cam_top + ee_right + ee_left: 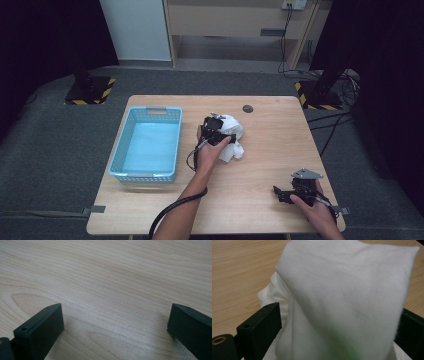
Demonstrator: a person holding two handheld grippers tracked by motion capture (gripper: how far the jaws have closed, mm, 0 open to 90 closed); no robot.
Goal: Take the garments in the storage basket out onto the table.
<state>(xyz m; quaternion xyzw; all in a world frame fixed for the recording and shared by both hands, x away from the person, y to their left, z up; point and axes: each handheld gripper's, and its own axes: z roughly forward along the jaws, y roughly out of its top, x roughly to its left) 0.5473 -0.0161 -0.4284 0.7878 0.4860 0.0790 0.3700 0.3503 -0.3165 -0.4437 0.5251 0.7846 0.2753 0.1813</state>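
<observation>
A crumpled white cloth [233,134] lies near the middle of the wooden table [272,150]. My left gripper [222,134] is at the cloth's left side, held by a hand reaching in from below. In the left gripper view the cloth [342,295] bulges up between the two black jaws of the left gripper [339,317], which stand wide apart and do not pinch it. My right gripper [281,194] rests low at the table's front right. In its own view the right gripper [115,317] is open over bare wood with nothing between the jaws.
A light blue plastic basket [118,145] with nothing in it stands on the left part of the table. A small dark round disc [247,108] sits near the far edge. Stands with striped bases [90,92] and cables lie on the floor beyond.
</observation>
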